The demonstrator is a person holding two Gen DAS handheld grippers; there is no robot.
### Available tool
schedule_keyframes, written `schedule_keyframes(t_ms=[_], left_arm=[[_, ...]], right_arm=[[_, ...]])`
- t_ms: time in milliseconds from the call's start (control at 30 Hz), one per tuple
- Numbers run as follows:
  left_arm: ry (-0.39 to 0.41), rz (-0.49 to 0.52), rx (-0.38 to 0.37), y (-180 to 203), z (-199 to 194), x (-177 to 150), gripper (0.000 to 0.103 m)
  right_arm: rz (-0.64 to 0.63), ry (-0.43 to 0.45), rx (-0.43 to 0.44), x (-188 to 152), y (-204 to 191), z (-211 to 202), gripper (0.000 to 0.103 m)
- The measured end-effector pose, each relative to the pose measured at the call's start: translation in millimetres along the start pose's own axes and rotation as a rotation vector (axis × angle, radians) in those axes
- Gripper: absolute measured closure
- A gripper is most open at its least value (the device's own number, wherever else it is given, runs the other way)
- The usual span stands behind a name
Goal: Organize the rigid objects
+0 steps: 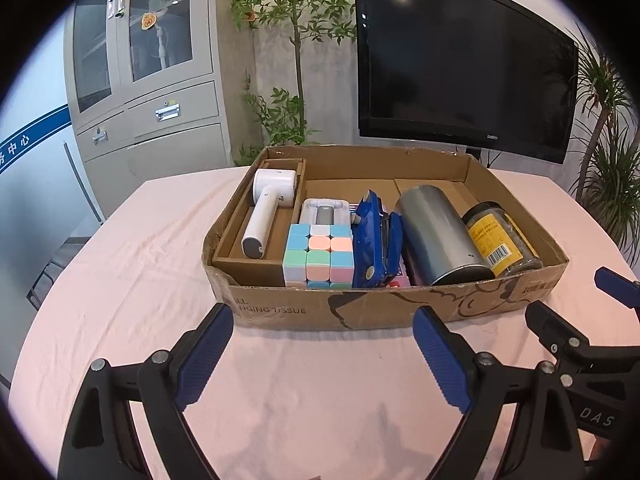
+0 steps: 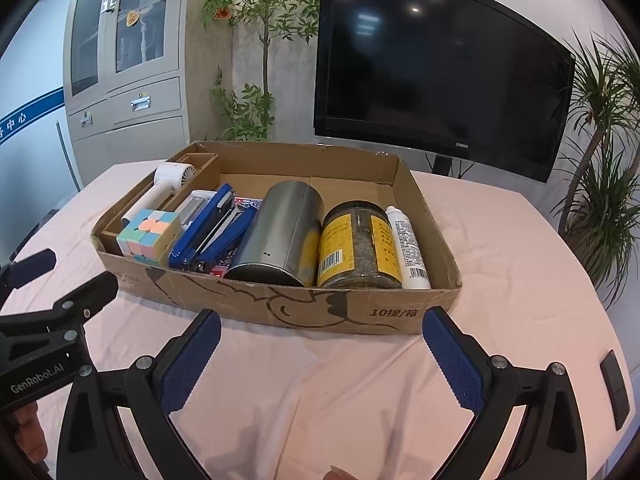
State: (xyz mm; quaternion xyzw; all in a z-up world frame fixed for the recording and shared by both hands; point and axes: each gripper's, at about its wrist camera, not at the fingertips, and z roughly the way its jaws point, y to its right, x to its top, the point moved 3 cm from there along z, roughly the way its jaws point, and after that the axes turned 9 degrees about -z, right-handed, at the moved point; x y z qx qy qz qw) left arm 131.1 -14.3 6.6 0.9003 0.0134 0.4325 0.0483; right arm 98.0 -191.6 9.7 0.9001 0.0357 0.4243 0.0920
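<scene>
A shallow cardboard box (image 1: 400, 306) (image 2: 352, 312) stands on the pink-covered table just beyond both grippers. Inside, from left to right, lie a white handheld fan (image 1: 266, 208) (image 2: 160, 188) in its own cardboard compartment, a pastel puzzle cube (image 1: 318, 256) (image 2: 148, 236), a blue stapler (image 1: 374, 240) (image 2: 212, 228), a metal can on its side (image 1: 436, 236) (image 2: 280, 232), a yellow-labelled jar (image 1: 498, 240) (image 2: 358, 248) and a white bottle (image 2: 408, 248). My left gripper (image 1: 324, 354) (image 2: 76, 270) is open and holds nothing. Beside it, my right gripper (image 2: 322, 360) (image 1: 572, 296) is also open and holds nothing.
A white case with a grey insert (image 1: 324, 212) lies behind the cube. A small black flat object (image 2: 616, 388) lies at the table's right edge. Behind the table are a dark TV (image 1: 464, 60), a grey cabinet (image 1: 148, 72) and potted plants (image 1: 288, 40).
</scene>
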Motion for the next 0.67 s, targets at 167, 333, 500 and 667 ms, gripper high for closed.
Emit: schedule_keyframes(t_ms=[167, 333, 500, 667], left_arm=[[-0.015, -0.009, -0.011, -2.0, 4.2, -1.1, 0.012], [-0.019, -0.023, -0.008, -8.4, 4.8, -1.2, 0.012], [-0.003, -0.018, -0.008, -9.9, 4.4, 0.7, 0.012], [0.017, -0.009, -0.017, -7.2, 2.5, 2.2, 0.012]], right_arm=[[-0.010, -0.009, 0.004, -2.0, -7.0, 6.0, 0.002], [-0.016, -0.006, 0.012, -3.3, -10.2, 8.6, 0.002], [-0.014, -0.008, 0.001, -4.0, -9.2, 9.4, 0.001], [-0.007, -0.011, -0.012, -3.9, -7.6, 9.6, 0.002]])
